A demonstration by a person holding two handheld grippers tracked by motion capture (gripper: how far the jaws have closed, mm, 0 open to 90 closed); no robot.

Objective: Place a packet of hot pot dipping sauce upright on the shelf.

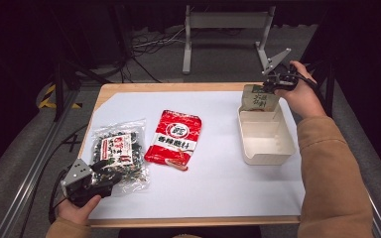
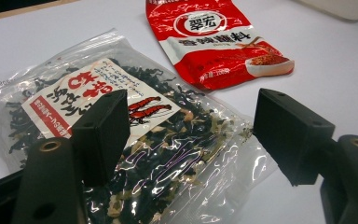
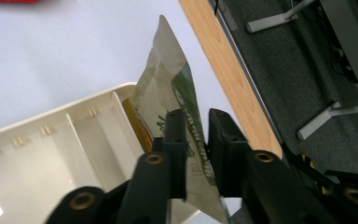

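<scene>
A clear bag of dark dried seaweed (image 1: 118, 153) (image 2: 121, 140) with a red and white label lies at the table's front left. My left gripper (image 1: 96, 176) (image 2: 191, 140) hovers open over its near end, one jaw above the bag, the other past its edge. A red snack packet (image 1: 174, 139) (image 2: 219, 44) lies flat mid-table. My right gripper (image 1: 273, 84) (image 3: 196, 149) is shut on the top edge of a green and beige pouch (image 1: 259, 97) (image 3: 172, 93), which hangs upright at the far end of the cream bin (image 1: 268, 144) (image 3: 51, 163).
A white sheet (image 1: 218, 178) covers most of the wooden table (image 1: 178, 88). The bin sits near the table's right edge. Beyond the far edge are a grey metal stand (image 1: 225, 25) and cables on the floor. A metal rail (image 1: 30, 168) runs along the left.
</scene>
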